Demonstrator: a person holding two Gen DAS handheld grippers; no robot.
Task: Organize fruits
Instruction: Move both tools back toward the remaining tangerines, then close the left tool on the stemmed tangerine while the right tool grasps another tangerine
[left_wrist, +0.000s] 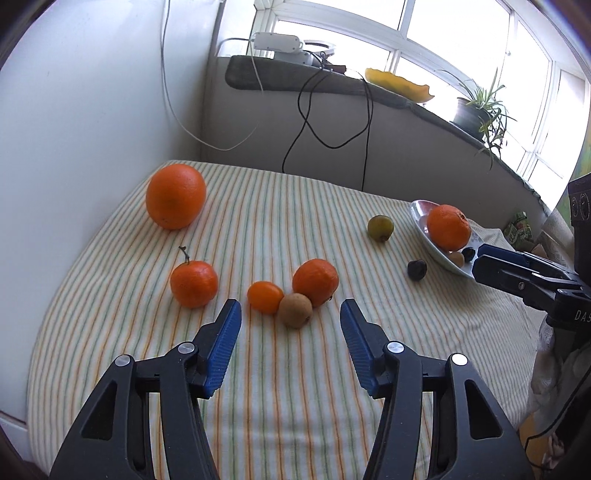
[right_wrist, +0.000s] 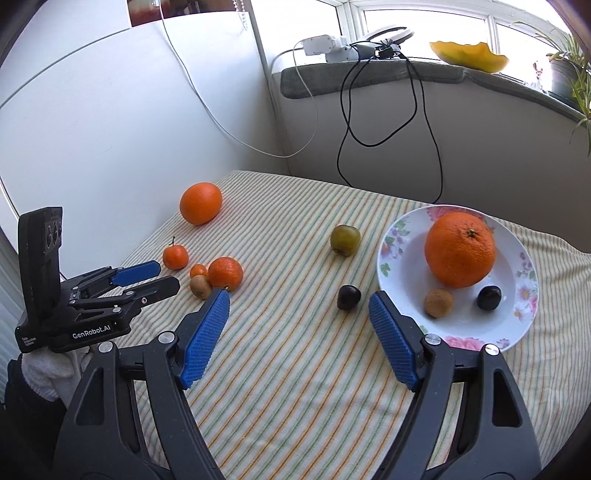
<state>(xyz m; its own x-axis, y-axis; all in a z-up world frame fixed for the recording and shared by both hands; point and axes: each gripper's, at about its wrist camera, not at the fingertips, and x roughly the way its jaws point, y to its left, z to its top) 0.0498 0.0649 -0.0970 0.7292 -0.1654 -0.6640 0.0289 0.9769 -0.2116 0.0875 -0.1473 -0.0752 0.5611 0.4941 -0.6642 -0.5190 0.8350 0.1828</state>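
Right tool (right_wrist: 297, 301) wide open, empty; dark plum (right_wrist: 348, 297) lies just ahead between its fingers (nearer than left tool (left_wrist: 290, 314), likewise open); plate (right_wrist: 402, 236) right, probably destination.

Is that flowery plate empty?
No. The plate holds an orange, a kiwi and a dark plum.

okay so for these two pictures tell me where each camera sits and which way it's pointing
Left wrist: rides on the left gripper, looking forward and down over the striped cloth at a fruit cluster; its own open jaws fill the bottom, right gripper enters from the right.
Right wrist: rides on the right gripper, facing a dark plum and the plate; own open jaws below, left gripper at left.
Shared: cloth, plate with orange, big orange, windowsill.
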